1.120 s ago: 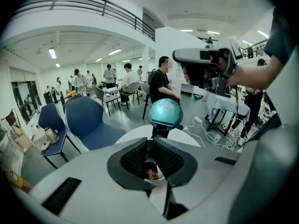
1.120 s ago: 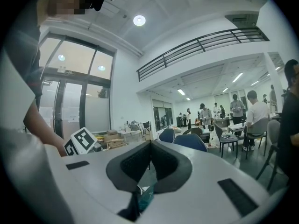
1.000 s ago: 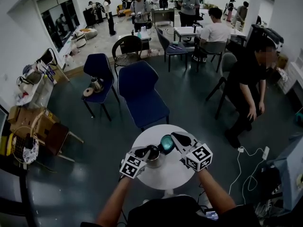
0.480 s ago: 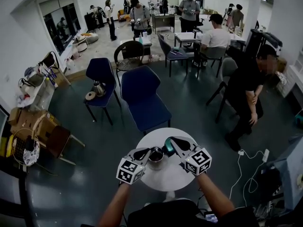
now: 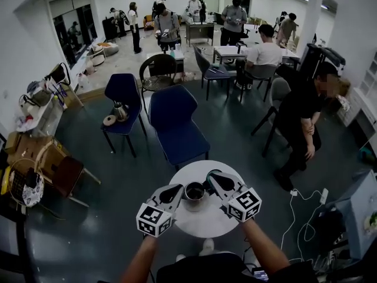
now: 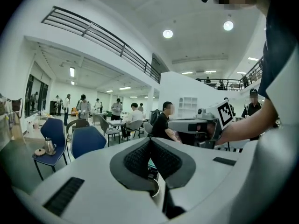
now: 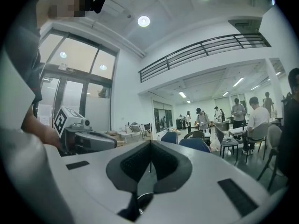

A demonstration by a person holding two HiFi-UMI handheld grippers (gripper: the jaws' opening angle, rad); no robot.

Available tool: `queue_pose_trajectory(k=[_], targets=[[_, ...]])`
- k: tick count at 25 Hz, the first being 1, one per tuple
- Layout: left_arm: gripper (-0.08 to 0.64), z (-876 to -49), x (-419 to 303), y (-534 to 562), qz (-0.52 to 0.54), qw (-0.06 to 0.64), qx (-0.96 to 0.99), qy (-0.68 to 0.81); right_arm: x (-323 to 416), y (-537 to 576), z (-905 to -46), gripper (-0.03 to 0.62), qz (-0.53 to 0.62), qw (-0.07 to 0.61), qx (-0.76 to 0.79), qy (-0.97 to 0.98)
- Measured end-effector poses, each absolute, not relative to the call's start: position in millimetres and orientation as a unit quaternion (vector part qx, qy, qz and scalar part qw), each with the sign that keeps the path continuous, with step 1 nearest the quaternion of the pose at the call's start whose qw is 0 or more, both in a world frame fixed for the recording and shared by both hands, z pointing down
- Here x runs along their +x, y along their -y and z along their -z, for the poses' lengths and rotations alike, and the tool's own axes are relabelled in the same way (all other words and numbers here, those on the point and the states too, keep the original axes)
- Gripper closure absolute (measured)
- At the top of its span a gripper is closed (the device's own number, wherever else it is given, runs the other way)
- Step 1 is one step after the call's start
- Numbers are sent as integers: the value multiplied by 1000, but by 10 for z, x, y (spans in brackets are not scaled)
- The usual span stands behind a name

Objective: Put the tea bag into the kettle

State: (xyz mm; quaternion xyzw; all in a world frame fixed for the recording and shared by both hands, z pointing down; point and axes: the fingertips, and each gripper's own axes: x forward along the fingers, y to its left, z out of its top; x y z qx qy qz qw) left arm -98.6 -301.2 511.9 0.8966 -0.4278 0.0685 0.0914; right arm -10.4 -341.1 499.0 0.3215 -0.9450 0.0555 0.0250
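While I watch from the head view, the kettle (image 5: 194,192) stands upright on a round white table (image 5: 207,221), its dark mouth open upward. The left gripper (image 5: 177,189) lies just left of the kettle, its tip close to the rim. In the left gripper view its ribbed pads are pressed together at the tip, clenched on nothing I can see. Through the gap under those pads a small teal thing (image 6: 151,163) shows just above the kettle's rim. The right gripper (image 5: 211,177) sits just right of the kettle and slightly beyond it, its tip at the far rim. In the right gripper view its pads also meet at the tip, with the kettle's rim below them. A thin dark line (image 7: 149,166) runs down from where they meet, and I cannot tell whether it is a string. I cannot make out the tea bag itself, either in the kettle or in a gripper. Beyond the kettle stands a blue chair (image 5: 177,125), and a person (image 5: 303,114) sits well off to its right.
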Motion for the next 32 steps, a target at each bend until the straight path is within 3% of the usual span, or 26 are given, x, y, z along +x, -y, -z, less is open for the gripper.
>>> queue_pose_trajectory(k=[13, 32], targets=[[545, -4852, -1338, 2499, -10, 69, 910, 408, -453, 2810, -4744, 577, -32, 26, 334, 942], [545, -4885, -1750, 1702, 5, 99, 915, 391, -831, 2036, -4606, 577, -17, -3, 361, 933]])
